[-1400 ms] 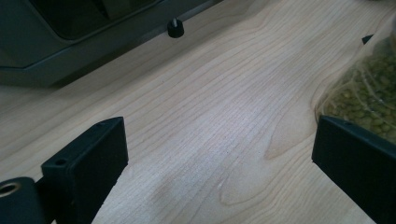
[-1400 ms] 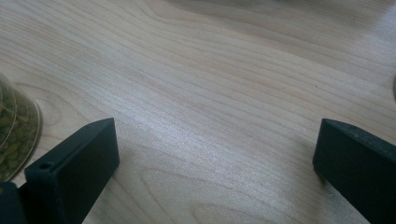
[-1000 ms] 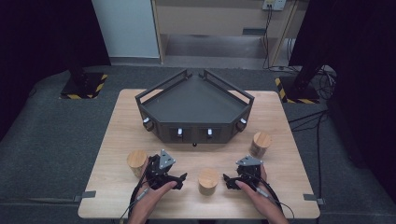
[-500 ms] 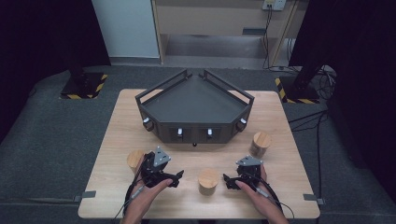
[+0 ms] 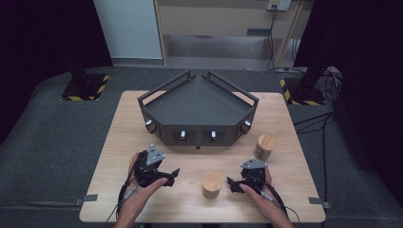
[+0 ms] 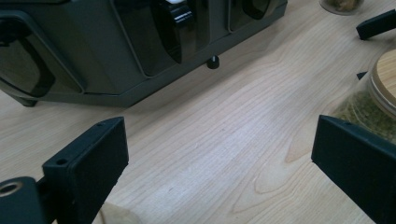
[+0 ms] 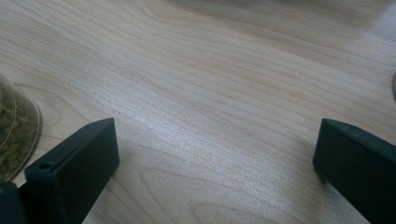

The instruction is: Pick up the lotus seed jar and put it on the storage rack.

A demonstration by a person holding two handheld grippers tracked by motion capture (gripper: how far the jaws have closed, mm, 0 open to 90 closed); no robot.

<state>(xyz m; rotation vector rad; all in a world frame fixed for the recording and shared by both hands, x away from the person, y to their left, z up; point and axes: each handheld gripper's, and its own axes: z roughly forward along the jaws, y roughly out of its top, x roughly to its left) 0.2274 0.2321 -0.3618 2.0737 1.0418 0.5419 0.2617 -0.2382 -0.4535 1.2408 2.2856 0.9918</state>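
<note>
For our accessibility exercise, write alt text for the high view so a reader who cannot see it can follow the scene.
A person's hands hold the left gripper and right gripper, both open, low over a wooden table, either side of a wooden-lidded jar. A second jar stands at right, behind the right gripper, and a dark angular tray unit sits beyond.

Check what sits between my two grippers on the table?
One jar with a wooden lid stands between the left gripper and right gripper, seen in the high view.
</note>
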